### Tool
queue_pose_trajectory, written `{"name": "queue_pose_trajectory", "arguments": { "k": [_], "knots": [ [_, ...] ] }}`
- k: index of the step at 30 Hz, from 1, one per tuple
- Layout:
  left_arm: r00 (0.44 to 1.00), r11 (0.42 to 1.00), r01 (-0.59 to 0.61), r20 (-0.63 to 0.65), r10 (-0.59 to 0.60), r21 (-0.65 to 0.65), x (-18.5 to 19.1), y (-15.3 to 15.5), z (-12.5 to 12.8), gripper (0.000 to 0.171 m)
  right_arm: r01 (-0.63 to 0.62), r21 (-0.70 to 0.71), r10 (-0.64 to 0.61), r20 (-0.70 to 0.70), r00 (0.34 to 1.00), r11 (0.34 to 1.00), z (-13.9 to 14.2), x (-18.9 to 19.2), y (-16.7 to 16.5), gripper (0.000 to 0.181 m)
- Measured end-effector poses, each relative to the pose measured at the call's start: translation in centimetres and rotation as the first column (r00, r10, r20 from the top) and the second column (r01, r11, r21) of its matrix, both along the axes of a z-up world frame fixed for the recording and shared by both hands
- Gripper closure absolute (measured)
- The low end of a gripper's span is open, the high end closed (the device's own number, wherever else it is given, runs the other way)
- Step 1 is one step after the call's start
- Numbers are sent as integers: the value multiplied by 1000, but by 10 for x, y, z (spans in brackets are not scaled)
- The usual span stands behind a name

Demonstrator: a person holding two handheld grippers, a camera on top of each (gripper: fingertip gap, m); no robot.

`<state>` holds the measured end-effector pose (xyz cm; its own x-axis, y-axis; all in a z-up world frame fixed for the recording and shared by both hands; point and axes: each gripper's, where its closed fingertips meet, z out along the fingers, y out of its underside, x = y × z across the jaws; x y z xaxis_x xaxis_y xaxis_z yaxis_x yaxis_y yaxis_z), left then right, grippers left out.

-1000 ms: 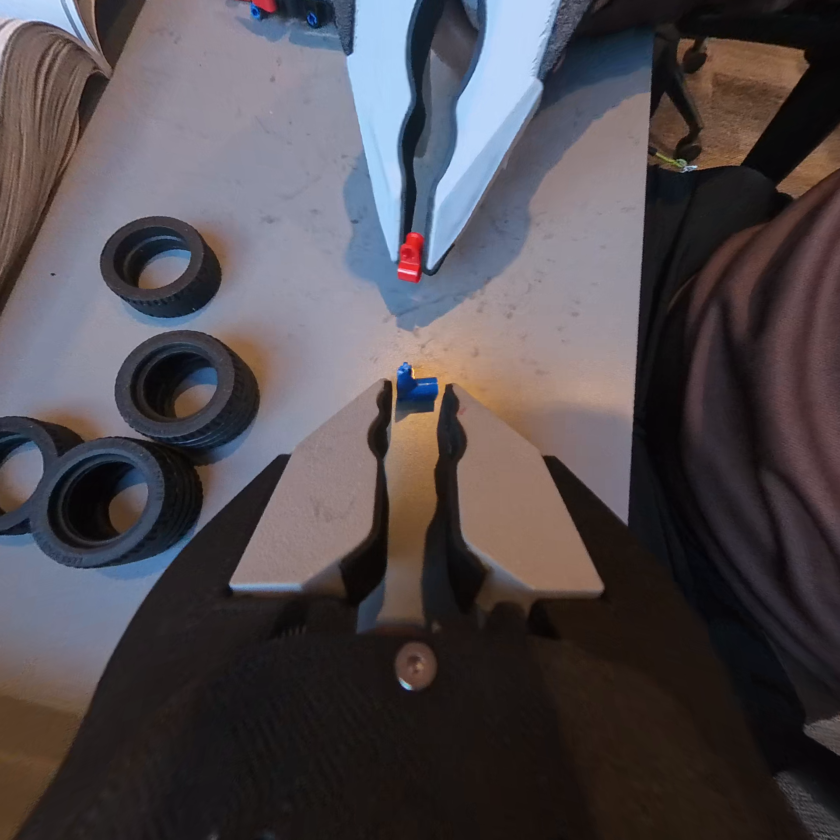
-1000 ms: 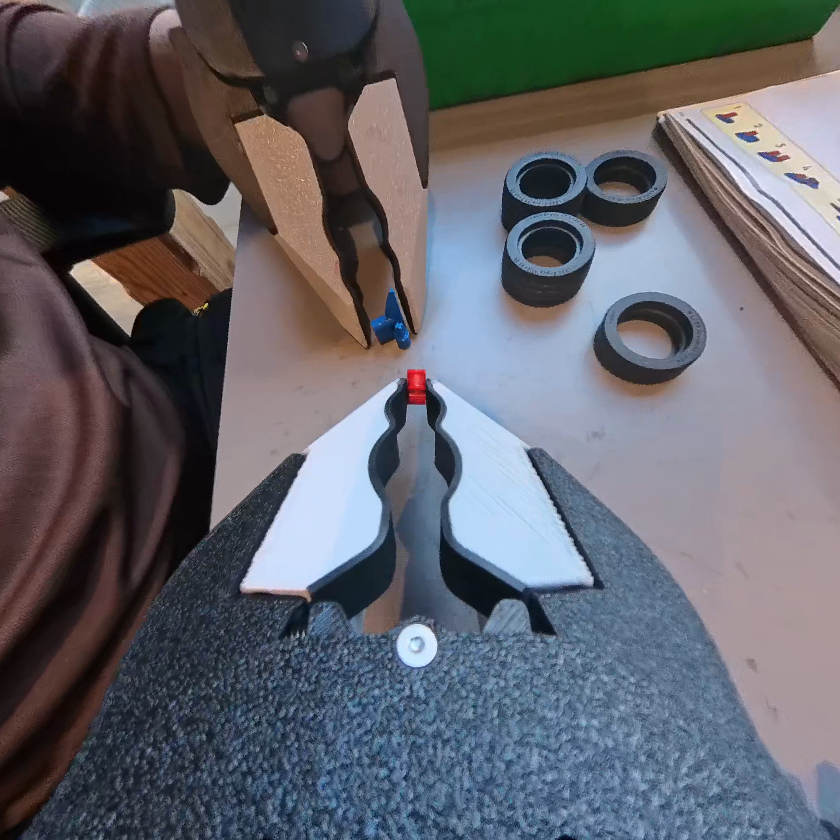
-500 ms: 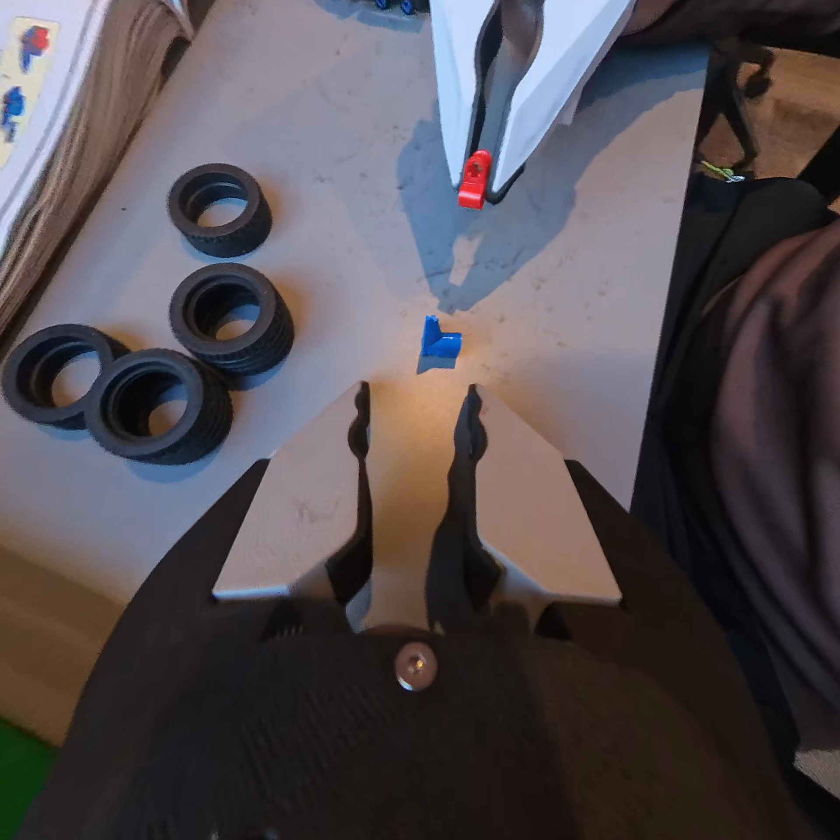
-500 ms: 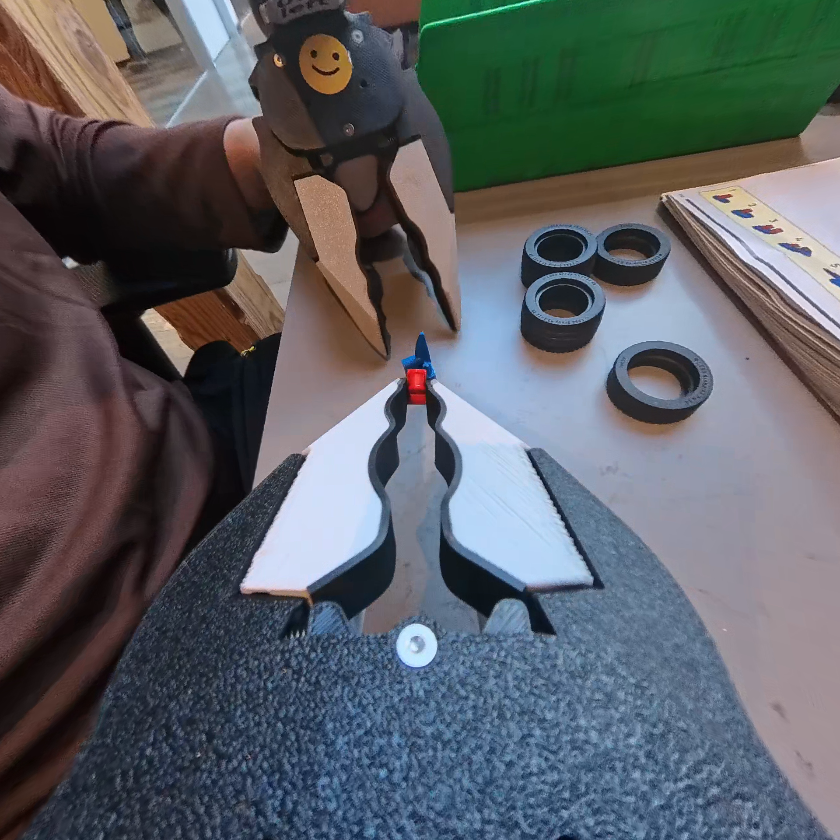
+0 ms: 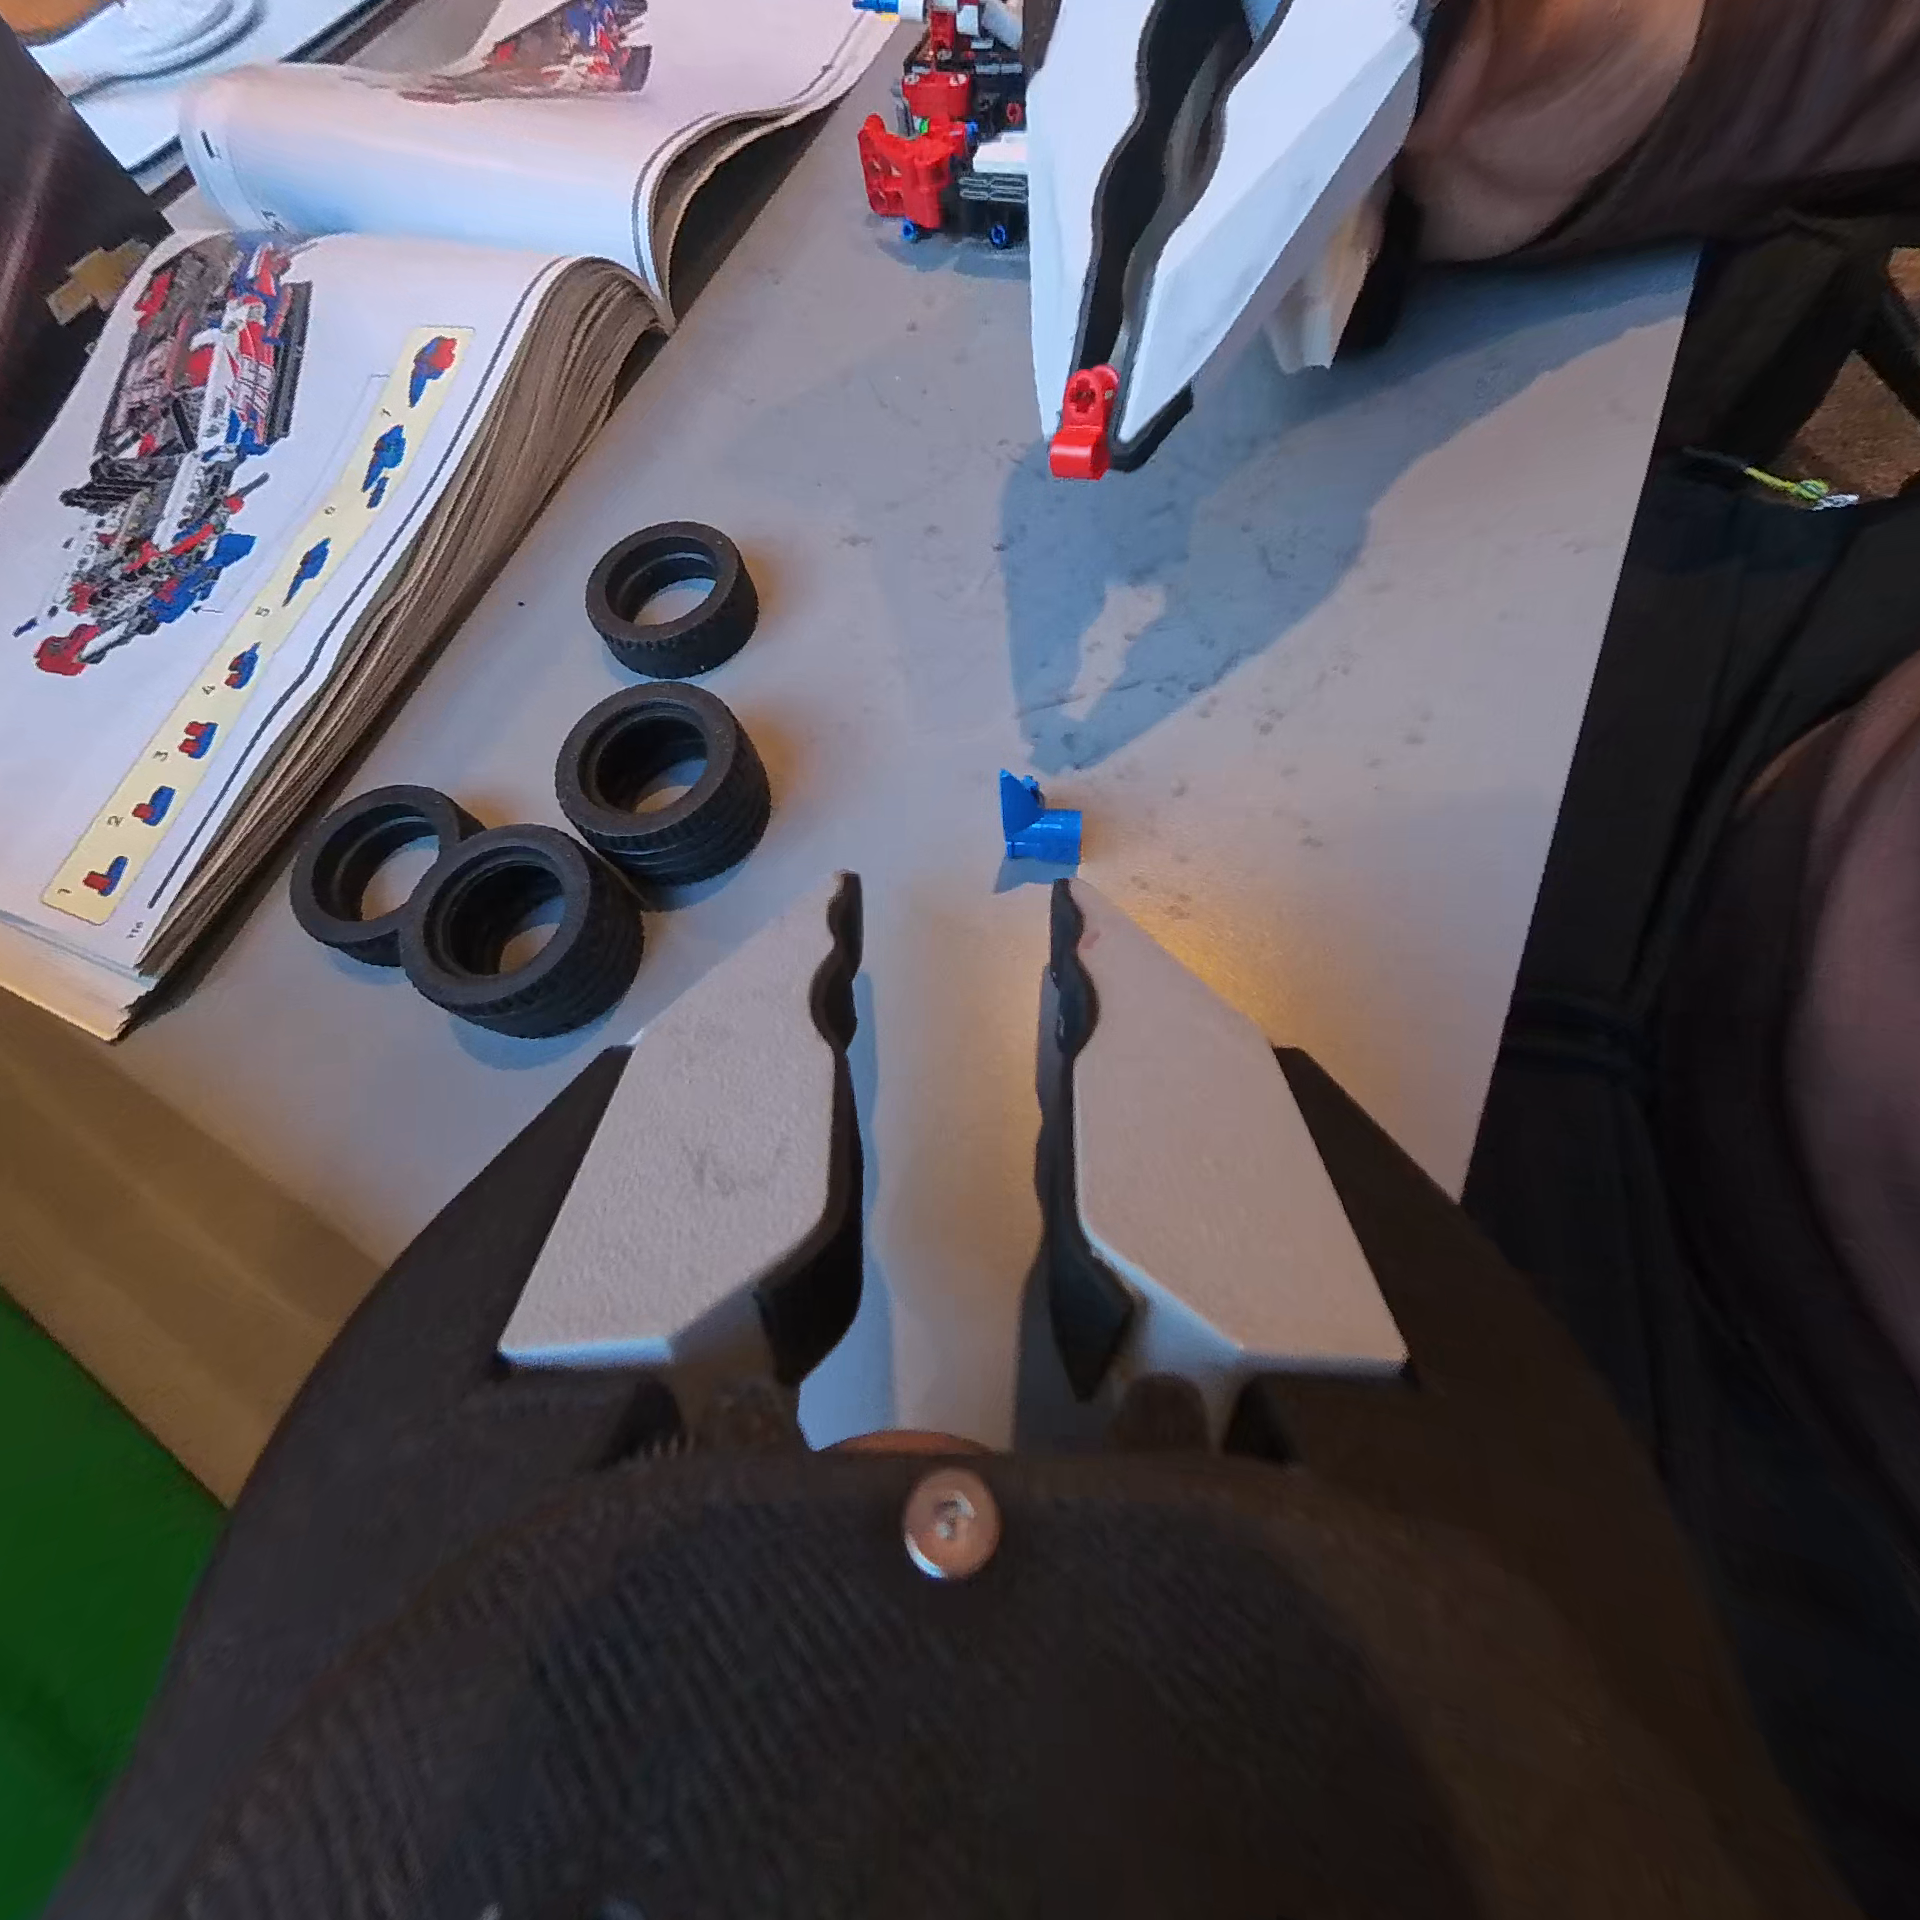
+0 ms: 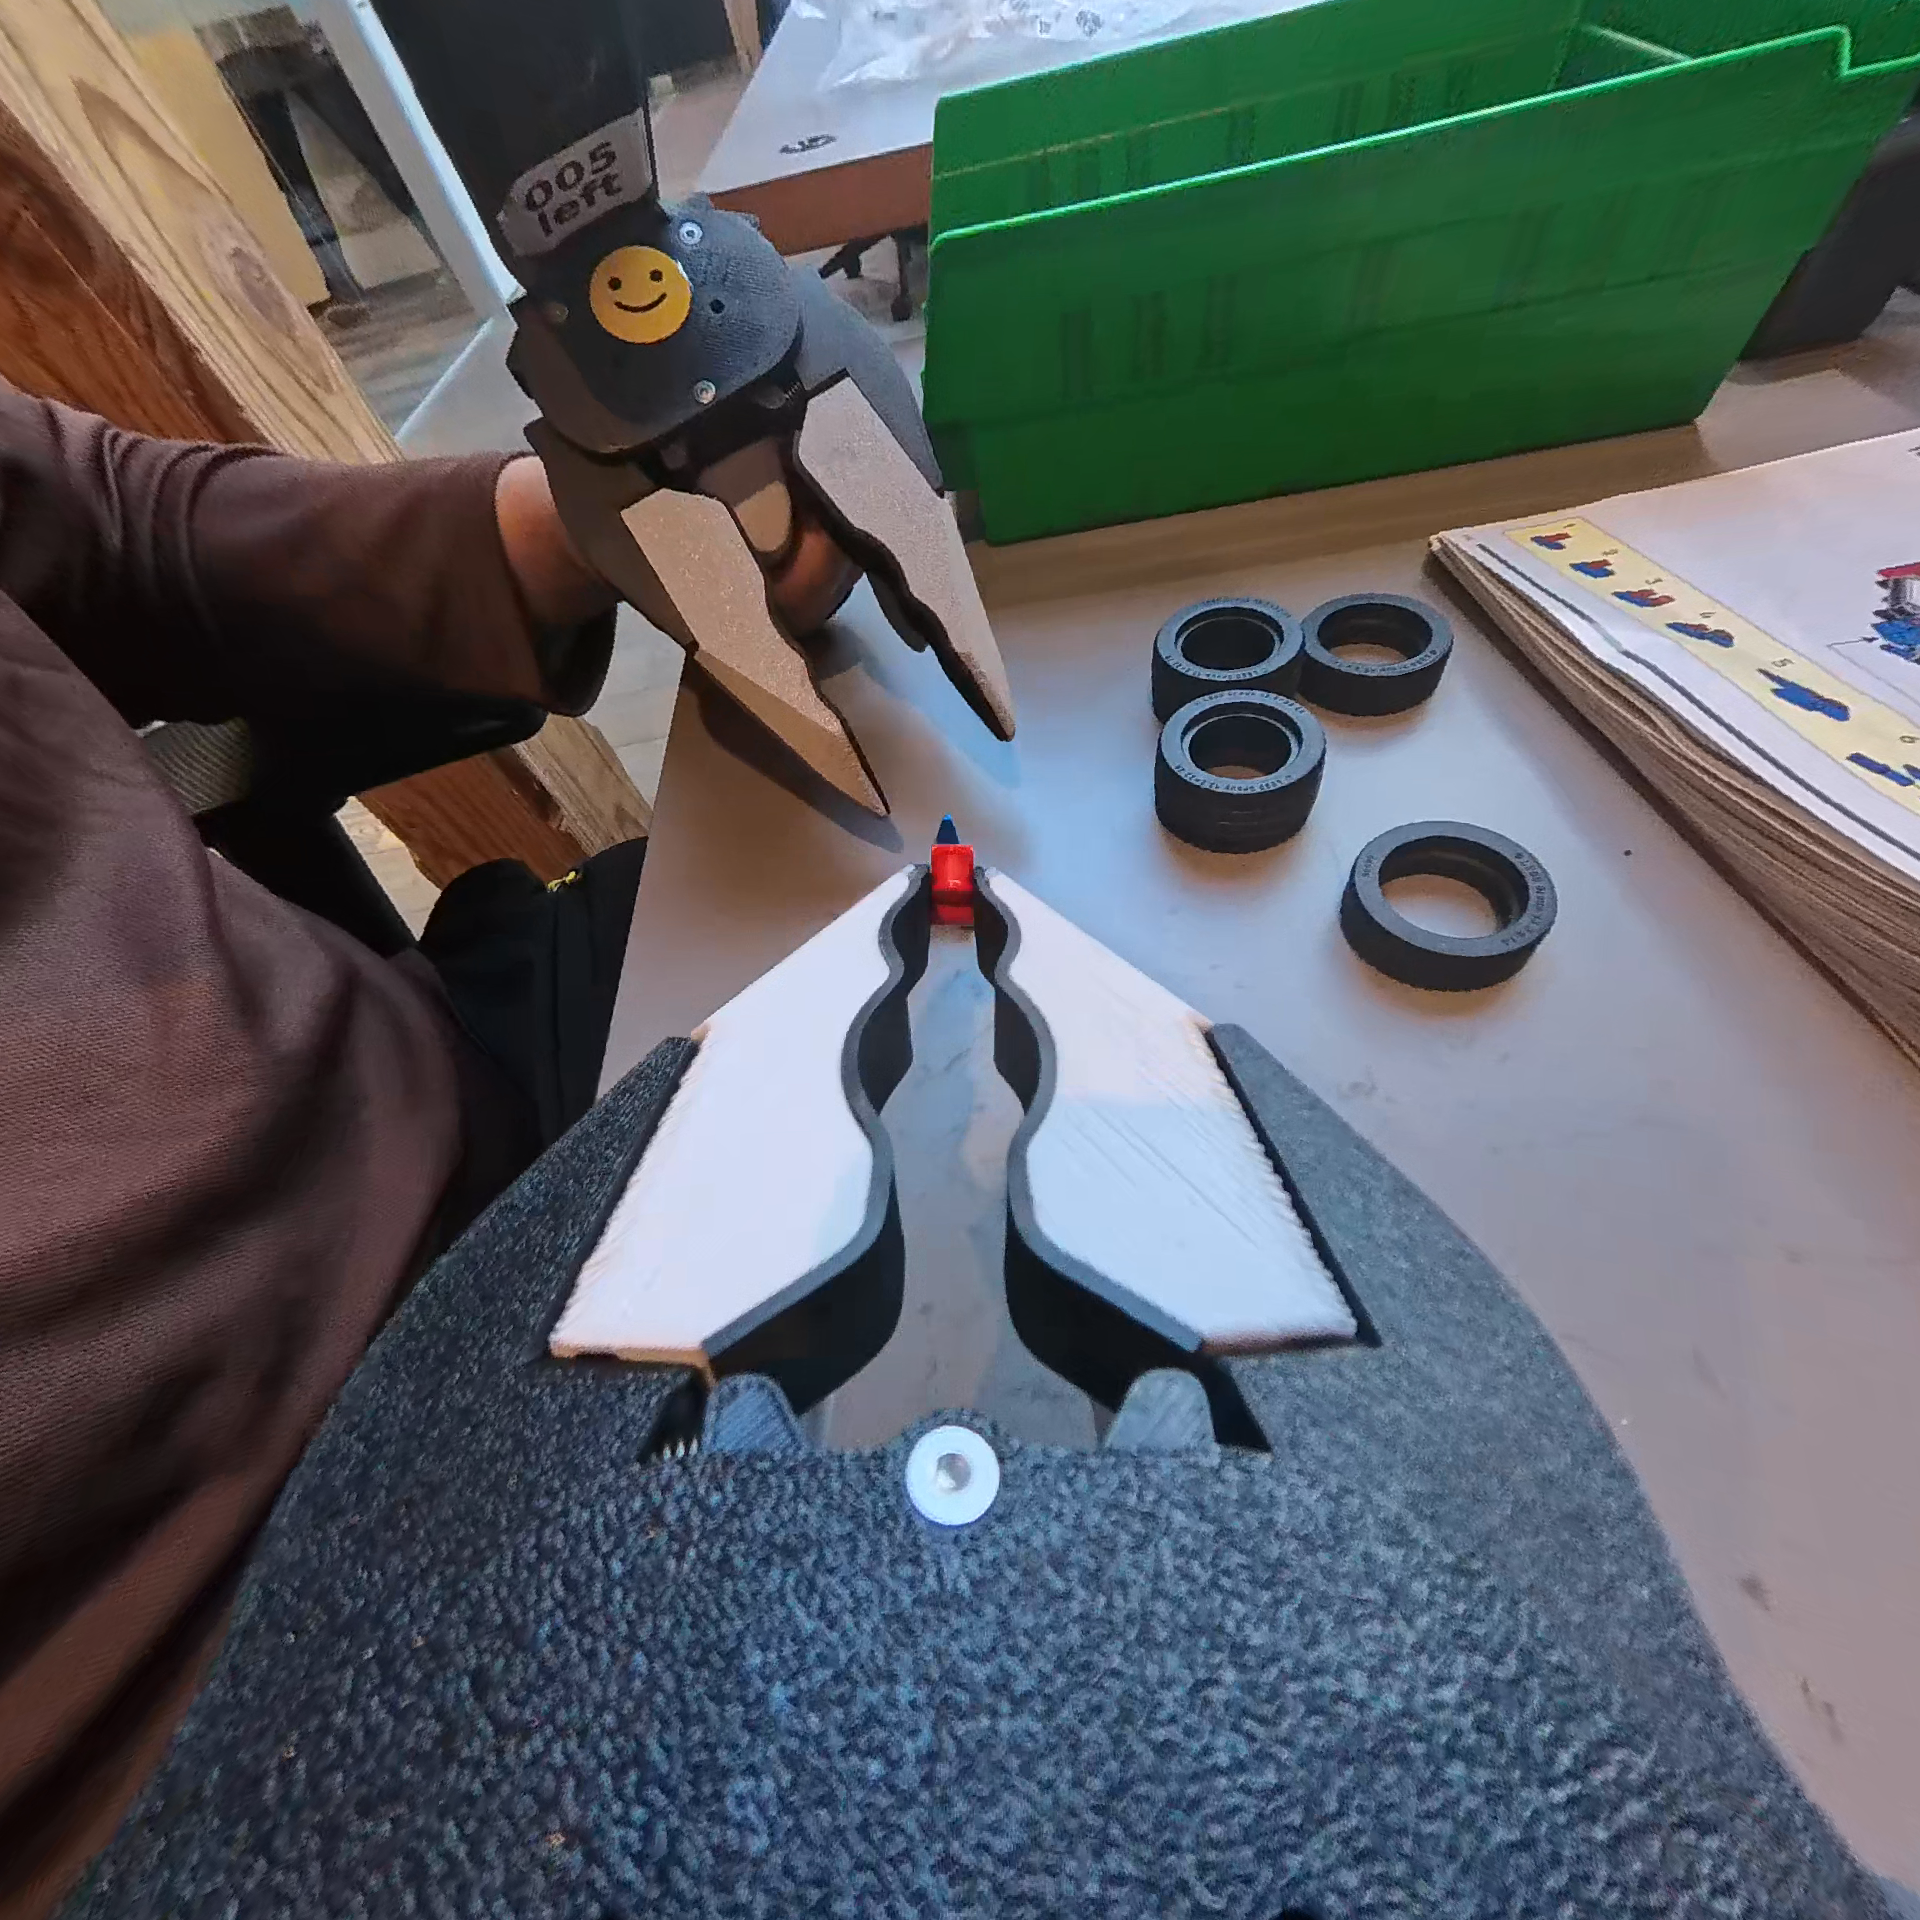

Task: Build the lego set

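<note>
A small blue lego piece point(image 5: 1036, 824) lies on the grey table point(image 5: 1299, 831), just beyond my left gripper's right fingertip. My left gripper point(image 5: 954, 896) is open and empty, lifted above the table; it also shows in the right wrist view point(image 6: 945, 774). My right gripper point(image 6: 952, 881) is shut on a small red lego piece point(image 6: 951, 881) and holds it above the table; it also shows in the left wrist view point(image 5: 1101, 447) with the red piece point(image 5: 1083, 424). The blue piece point(image 6: 948, 829) is mostly hidden behind the red one in the right wrist view.
Several black tyres point(image 5: 665, 774) lie left of the blue piece. An open instruction book point(image 5: 239, 582) is at the far left. A partly built red and black model point(image 5: 940, 145) stands at the back. A green bin point(image 6: 1351, 291) stands beyond the table. The table edge point(image 5: 1558, 831) runs on the right. Left tips to right tips: about 8 centimeters.
My left gripper let go of the blue piece, opened wider and pulled back and up. My right gripper rose with the red piece still in it.
</note>
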<state>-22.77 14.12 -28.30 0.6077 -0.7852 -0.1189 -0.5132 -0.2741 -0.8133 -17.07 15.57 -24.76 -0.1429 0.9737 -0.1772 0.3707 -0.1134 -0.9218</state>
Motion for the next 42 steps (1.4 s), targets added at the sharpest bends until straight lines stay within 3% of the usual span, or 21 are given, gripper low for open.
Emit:
{"name": "queue_pose_trajectory", "arguments": {
  "k": [5, 9, 14, 17, 20, 23, 26, 29, 37, 40, 42],
  "knots": [
    [1000, 999, 18, -4, -18, 42, 2, -2, 3, 140, -9, -61, 7, -30, 1000, 998, 5, -2, 0, 174],
    [1000, 993, 21, 13, -23, 120, 6, 0, 13, 144, -35, -192, 15, -106, 994, 981, 18, -7, -3, 174],
    [1000, 968, 4, -12, -1, 251, 10, 0, 23, 147, -107, -437, 11, -218, 976, 893, 35, -10, -5, 174],
    [1000, 957, 27, -13, -25, 289, 22, -6, 29, 150, -105, -471, -3, -222, 975, 876, 35, -10, -1, 175],
    [1000, 959, 32, -7, -31, 280, 33, -8, 39, 153, -137, -379, 63, -201, 978, 915, 34, -9, -13, 174],
    [991, 980, 69, 98, -88, 185, 48, -16, 51, 155, -149, -107, 141, -85, 986, 983, 24, -7, -31, 174],
    [978, 986, 127, 155, -142, 105, 56, -24, 52, 159, -165, 138, 168, -10, 986, 977, 23, -4, -44, 174],
    [968, 979, 188, 152, -198, 83, 64, -34, 48, 163, -185, 260, 177, 54, 983, 948, 18, -1, -52, 174],
    [969, 970, 225, 80, -233, 97, 71, -40, 37, 166, -219, 385, 176, 144, 974, 897, 8, 4, -57, 174],
    [969, 966, 182, 132, -207, 181, 68, -32, 50, 166, -143, 368, 137, 43, 990, 919, 21, 0, -50, 173],
    [944, 959, 161, 248, -219, 233, 68, -32, 67, 166, -105, 298, 132, -70, 989, 949, 39, -2, -50, 173]
  ]
}}
